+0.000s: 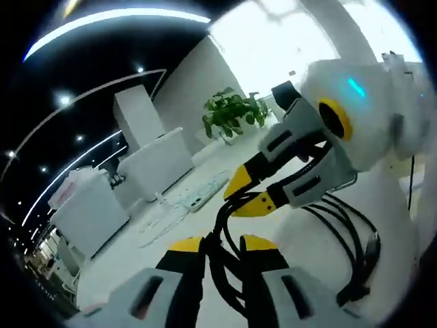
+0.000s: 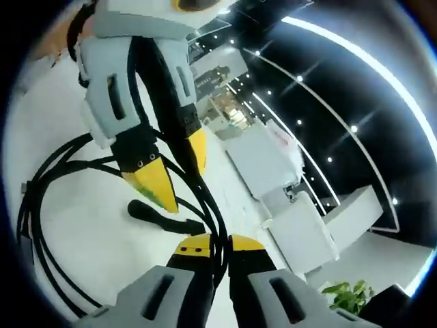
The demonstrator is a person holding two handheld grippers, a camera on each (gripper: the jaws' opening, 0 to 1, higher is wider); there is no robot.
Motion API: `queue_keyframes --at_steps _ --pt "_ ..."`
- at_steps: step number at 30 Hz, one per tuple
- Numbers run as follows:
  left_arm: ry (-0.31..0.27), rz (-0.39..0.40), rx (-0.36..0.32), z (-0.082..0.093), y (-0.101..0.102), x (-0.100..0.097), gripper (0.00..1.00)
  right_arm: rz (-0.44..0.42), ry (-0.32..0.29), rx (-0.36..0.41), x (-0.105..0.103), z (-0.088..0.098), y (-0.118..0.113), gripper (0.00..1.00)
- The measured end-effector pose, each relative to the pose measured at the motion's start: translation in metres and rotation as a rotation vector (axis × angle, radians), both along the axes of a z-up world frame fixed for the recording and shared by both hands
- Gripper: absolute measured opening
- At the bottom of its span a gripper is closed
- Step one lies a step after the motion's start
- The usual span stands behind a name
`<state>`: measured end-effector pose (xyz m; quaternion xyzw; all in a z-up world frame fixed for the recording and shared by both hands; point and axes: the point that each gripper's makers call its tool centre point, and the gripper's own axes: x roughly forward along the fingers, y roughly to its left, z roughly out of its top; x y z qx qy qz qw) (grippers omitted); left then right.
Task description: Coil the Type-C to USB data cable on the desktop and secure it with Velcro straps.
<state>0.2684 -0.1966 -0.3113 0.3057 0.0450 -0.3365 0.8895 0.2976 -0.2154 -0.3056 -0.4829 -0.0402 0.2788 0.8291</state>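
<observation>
Both my grippers pinch the same bundle of black cable point(image 1: 225, 266), held up off the white desktop point(image 1: 130, 253) so the loops hang free and stay stacked instead of springing apart. My left gripper point(image 1: 222, 247) has its yellow-tipped jaws closed on several strands at once; in the right gripper view it comes down from the top, left gripper point(image 2: 171, 179), jaws together around the strands. My right gripper point(image 2: 220, 244) is clamped on the cable point(image 2: 205, 198) too, just beside the left one; in the left gripper view it enters from the right, right gripper point(image 1: 249, 193), tips shut on the loop. I'd say two close grips keep the coil tight where a strap should wrap. The cable is thin, glossy, rubbery, round in section; the coil point(image 2: 48, 205) fans out in loose ovals over the matte table. One dark connector end point(image 2: 147, 210) lies on the surface. I can't make out a Velcro strap.
</observation>
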Motion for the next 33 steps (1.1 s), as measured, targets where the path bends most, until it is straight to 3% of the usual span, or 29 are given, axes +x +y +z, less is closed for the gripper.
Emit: queue_keyframes --at_steps 2,5,8,13,16,19,25,31,33 --pt "-0.036 0.018 0.100 -0.006 0.001 0.004 0.18 0.008 0.039 0.043 -0.002 0.000 0.002 0.06" --pt "-0.119 0.051 0.260 -0.015 0.009 0.013 0.14 -0.002 0.160 0.094 -0.005 -0.003 0.001 0.06" --pt "-0.145 0.055 0.236 -0.010 0.012 0.014 0.11 0.031 0.190 0.144 -0.005 -0.001 0.001 0.05" --pt "-0.100 0.049 0.172 -0.012 0.015 0.018 0.05 0.062 0.187 0.134 -0.010 -0.006 0.003 0.06" --pt "-0.040 0.040 0.099 -0.014 0.018 0.019 0.05 0.119 0.232 0.245 -0.014 -0.006 0.006 0.08" --pt "-0.037 0.037 0.080 -0.012 0.022 0.022 0.05 0.134 0.319 0.364 -0.018 -0.003 0.004 0.09" --pt "-0.111 0.011 0.108 0.002 0.022 0.029 0.05 0.090 0.168 0.236 -0.009 0.007 0.006 0.04" --pt "-0.133 -0.030 0.136 0.005 0.037 0.044 0.05 0.049 0.199 0.298 0.005 0.010 0.020 0.04" --pt "-0.100 -0.043 0.139 -0.003 0.039 0.049 0.05 0.036 0.210 0.283 0.011 0.003 0.024 0.04"
